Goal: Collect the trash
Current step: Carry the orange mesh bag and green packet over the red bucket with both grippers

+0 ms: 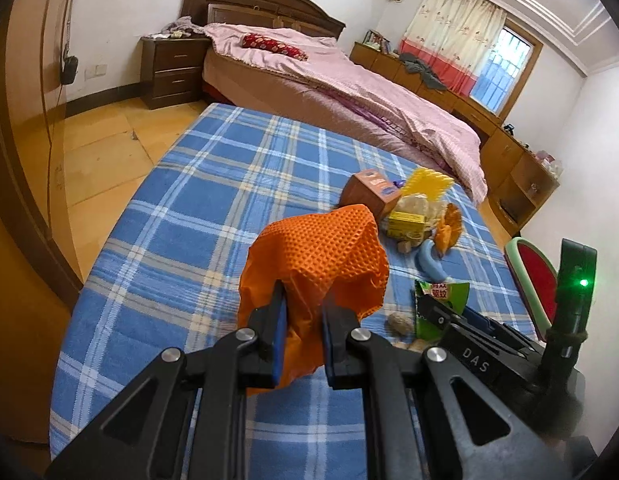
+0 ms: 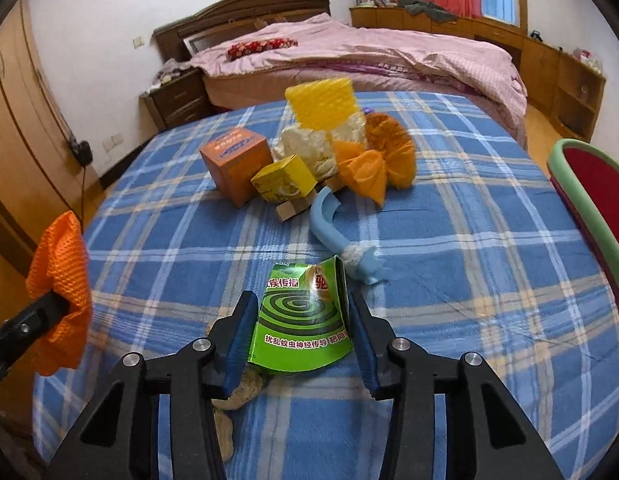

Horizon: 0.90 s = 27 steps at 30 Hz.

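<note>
Pinching a crumpled orange mesh bag (image 1: 313,264), the left gripper (image 1: 305,320) holds it above the near part of the blue plaid blanket (image 1: 213,184). The right gripper (image 2: 299,332) has its jaws spread around a torn green cardboard box (image 2: 305,316) lying near; contact is unclear. The flat card could slip or buckle. More trash sits farther off. A tan lump beneath is partly hidden.

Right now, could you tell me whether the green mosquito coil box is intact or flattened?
Flattened and torn: the green mosquito coil box lies collapsed on the plaid blanket, ragged top edge showing, between the right tool's open fingers.
</note>
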Each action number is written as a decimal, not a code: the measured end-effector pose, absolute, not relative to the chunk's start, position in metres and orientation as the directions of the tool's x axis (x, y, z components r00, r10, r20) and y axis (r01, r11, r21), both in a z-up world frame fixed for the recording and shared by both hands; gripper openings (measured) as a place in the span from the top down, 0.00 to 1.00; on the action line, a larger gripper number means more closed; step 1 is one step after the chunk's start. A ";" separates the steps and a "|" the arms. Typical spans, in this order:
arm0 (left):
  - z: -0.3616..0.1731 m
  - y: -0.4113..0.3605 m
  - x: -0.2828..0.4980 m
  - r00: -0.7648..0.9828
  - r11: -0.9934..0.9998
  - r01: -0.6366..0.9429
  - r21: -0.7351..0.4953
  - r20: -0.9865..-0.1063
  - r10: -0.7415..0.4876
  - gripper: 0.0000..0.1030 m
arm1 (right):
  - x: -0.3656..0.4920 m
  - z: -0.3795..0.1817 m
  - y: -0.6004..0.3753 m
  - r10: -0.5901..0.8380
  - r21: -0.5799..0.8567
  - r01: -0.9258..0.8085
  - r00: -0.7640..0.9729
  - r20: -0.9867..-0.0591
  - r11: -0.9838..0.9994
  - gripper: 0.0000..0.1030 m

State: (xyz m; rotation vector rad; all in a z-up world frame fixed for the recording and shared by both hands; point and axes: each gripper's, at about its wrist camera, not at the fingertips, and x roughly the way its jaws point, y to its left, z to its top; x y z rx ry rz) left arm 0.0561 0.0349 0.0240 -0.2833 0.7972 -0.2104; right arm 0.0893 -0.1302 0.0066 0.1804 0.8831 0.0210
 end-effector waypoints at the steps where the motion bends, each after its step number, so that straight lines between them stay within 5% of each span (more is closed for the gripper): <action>1: 0.026 0.033 0.055 0.682 0.941 0.086 -0.327 -0.669 -0.295 0.86 | 0.086 0.009 -0.133 0.092 0.170 0.060 0.644 -0.760 0.984 0.55; 27: 0.087 -0.114 0.060 0.603 0.858 0.418 -0.298 -0.616 -0.507 0.86 | 0.009 0.093 -0.296 -0.098 0.260 0.322 0.777 -0.621 0.910 0.55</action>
